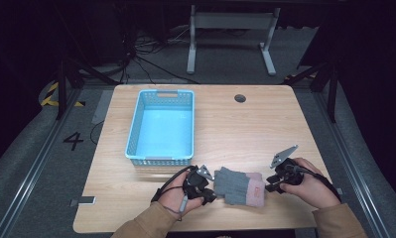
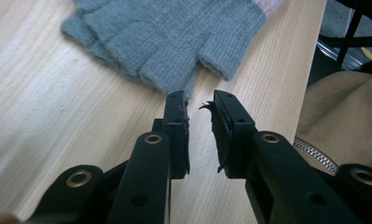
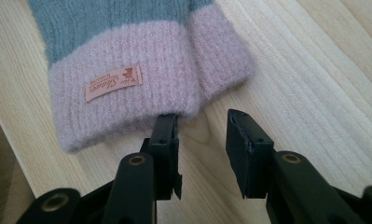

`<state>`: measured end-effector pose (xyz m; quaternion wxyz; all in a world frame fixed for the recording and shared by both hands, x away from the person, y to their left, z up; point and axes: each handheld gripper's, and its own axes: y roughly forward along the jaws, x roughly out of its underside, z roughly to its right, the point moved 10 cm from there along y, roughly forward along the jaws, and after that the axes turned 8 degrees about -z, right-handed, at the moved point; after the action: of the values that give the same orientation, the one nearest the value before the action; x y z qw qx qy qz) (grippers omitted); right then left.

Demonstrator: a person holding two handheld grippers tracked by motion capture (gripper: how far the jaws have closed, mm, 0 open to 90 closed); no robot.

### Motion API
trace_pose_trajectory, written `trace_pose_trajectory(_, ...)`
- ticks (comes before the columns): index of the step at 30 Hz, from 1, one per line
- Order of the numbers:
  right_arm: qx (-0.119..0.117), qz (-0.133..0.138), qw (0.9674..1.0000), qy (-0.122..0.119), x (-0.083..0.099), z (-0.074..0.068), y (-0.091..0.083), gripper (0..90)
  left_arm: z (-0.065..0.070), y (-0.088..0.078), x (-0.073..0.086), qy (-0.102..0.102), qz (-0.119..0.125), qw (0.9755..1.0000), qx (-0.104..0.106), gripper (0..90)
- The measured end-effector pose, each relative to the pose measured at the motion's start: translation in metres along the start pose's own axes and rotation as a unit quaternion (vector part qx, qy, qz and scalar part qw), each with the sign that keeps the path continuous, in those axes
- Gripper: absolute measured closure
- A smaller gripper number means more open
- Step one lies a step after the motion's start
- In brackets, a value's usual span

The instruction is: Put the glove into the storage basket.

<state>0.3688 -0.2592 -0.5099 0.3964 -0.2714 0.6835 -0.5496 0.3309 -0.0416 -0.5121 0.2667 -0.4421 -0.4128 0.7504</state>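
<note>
A pair of grey knitted gloves [image 1: 237,184] with pink cuffs lies flat near the table's front edge, one partly over the other. My left gripper [image 1: 210,193] sits at their finger end. In the left gripper view my left gripper [image 2: 200,100] is open by a narrow gap, its tips just short of the grey glove fingers [image 2: 174,37], nothing between them. My right gripper [image 1: 269,184] is at the cuff end. In the right gripper view my right gripper [image 3: 203,119] is open, its left jaw touching the edge of the pink cuff [image 3: 127,107], which bears a small orange label [image 3: 113,83].
An empty light-blue plastic basket [image 1: 134,126] stands on the table's left half, beyond the left hand. A round cable hole [image 1: 240,98] sits near the far edge. The table's front edge runs close behind both hands. A tan sleeve [image 2: 347,121] shows beside the left gripper.
</note>
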Motion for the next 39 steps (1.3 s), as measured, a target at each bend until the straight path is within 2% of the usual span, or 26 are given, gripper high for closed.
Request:
trace_pose_trajectory(1, 0.0, 0.0, 1.0, -0.001, 0.0, 0.0, 0.001, 64.9, -0.002, 0.003, 0.0, -0.005, -0.002, 1.0, -0.007, 76.1)
trace_pose_trajectory(5, -0.001, -0.001, 1.0, 0.0, 0.0, 0.0, 0.001, 64.9, -0.007, 0.006, -0.001, -0.015, -0.003, 0.9998, -0.013, 76.1)
trace_pose_trajectory(14, -0.004, 0.0, 1.0, 0.0, 0.0, 0.0, 0.003, 65.1, -0.009, 0.013, -0.004, -0.019, -0.01, 0.9997, -0.009, 77.1)
trace_pose_trajectory(16, -0.005, -0.001, 1.0, 0.0, 0.0, 0.0, 0.003, 65.2, -0.011, 0.015, -0.004, -0.026, -0.014, 0.9995, -0.013, 77.2)
trace_pose_trajectory(23, -0.004, -0.001, 1.0, 0.0, 0.0, 0.0, 0.003, 65.2, -0.013, 0.016, -0.002, -0.033, -0.021, 0.9991, -0.015, 77.2)
trace_pose_trajectory(28, -0.004, -0.002, 1.0, 0.0, 0.0, 0.0, 0.004, 65.4, -0.012, 0.018, -0.004, -0.031, -0.025, 0.9991, -0.012, 77.1)
trace_pose_trajectory(32, -0.004, -0.002, 1.0, 0.001, 0.0, -0.001, 0.004, 65.8, -0.01, 0.017, -0.006, -0.026, -0.017, 0.9994, -0.018, 77.7)
trace_pose_trajectory(39, -0.006, 0.0, 1.0, 0.0, -0.001, -0.001, 0.004, 65.0, -0.012, 0.018, -0.011, -0.026, -0.015, 0.9991, -0.028, 84.5)
